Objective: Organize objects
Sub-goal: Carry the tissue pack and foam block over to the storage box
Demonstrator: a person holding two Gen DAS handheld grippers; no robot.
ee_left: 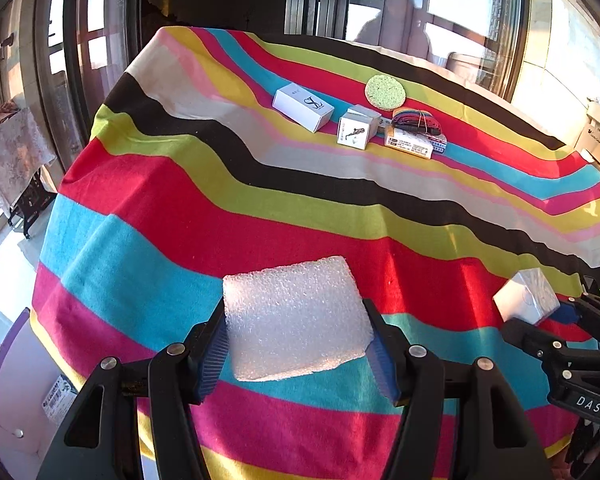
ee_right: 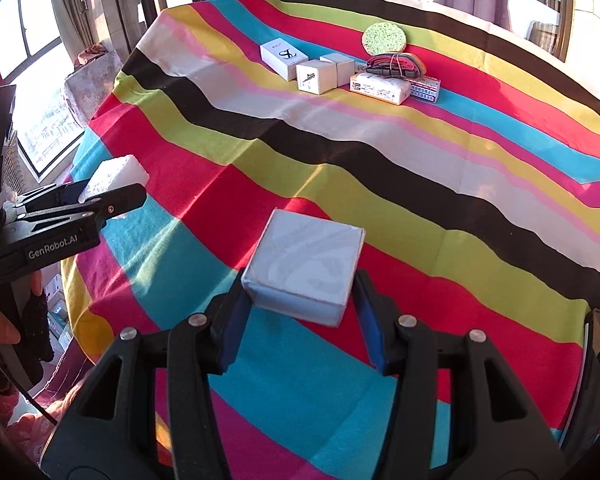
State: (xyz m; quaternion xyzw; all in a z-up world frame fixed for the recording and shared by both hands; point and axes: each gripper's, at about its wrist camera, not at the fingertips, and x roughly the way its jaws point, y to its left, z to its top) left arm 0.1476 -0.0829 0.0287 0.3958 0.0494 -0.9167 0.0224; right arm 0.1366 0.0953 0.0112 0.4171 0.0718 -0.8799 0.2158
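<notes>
In the left wrist view, the left gripper [ee_left: 298, 344] squeezes a white foam pad [ee_left: 294, 320] between its blue fingers, low in the middle over the striped cloth [ee_left: 220, 216]. At about 1 o'clock, far up the table, a neat group sits close together: a long white box [ee_left: 303, 107], a small cube box [ee_left: 358, 127], a round green sponge [ee_left: 386, 92], a tied bundle of cords [ee_left: 418, 120] and a flat pack [ee_left: 414, 142]. At 4 o'clock the right gripper [ee_left: 556, 312] holds a white box [ee_left: 526, 296], and "DAS" can be read on its arm. In the right wrist view, the right gripper [ee_right: 300, 312] pinches that white box [ee_right: 306, 264] just above the cloth. At 9 o'clock the left gripper [ee_right: 112, 196] shows its foam pad [ee_right: 114, 178] and the words "GenRobot.AI". Both things look to be mid-carry. It seems the next move needs each one brought up to 12 o'clock and set beside the group without bumping it. The writing on the far boxes is too small to read.
</notes>
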